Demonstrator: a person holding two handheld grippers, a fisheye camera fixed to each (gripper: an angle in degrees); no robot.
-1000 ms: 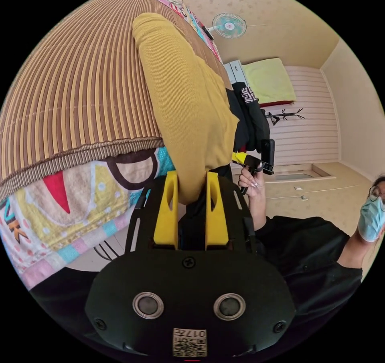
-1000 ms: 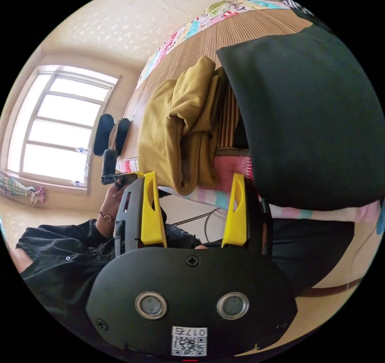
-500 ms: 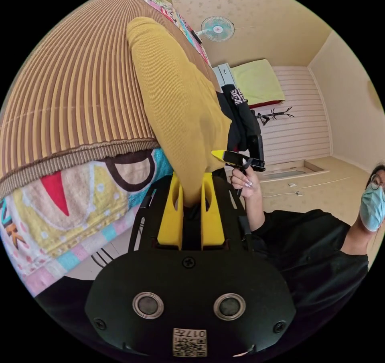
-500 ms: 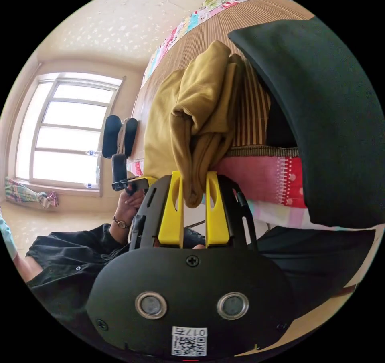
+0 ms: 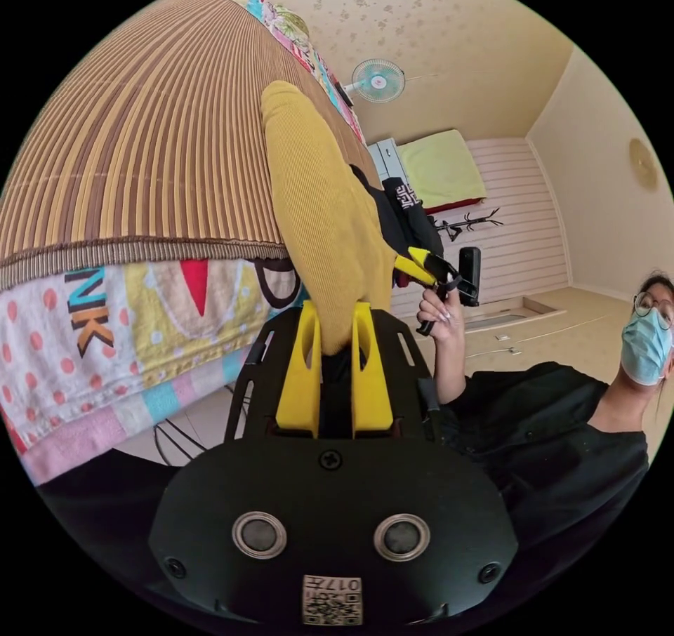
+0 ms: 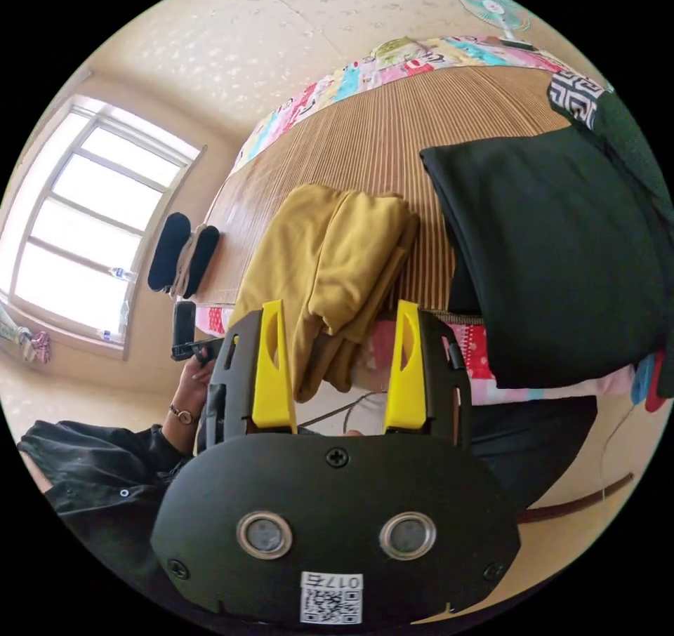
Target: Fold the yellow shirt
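Pinching yellow shirt (image 5: 323,229), left gripper (image 5: 335,345) hides its hem; right gripper (image 6: 337,345) wide.

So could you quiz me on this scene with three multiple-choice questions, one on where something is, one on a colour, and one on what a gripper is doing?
1. Where does the mustard-yellow ribbed shirt lie?
A. On the floor
B. On the brown striped bamboo mat, hanging over its edge
C. On the windowsill

2. What colour is the folded garment beside the shirt?
A. Black
B. White
C. Red

3. How does the right gripper stand?
A. Shut on the shirt
B. Shut on the mat
C. Open, jaws apart on either side of the shirt's hanging end

Answers:
1 B: the shirt rests on the mat and droops past its edge.
2 A: the folded garment is plainly black.
3 C: a wide gap separates the jaws from the cloth.

The left gripper is shut on the shirt.
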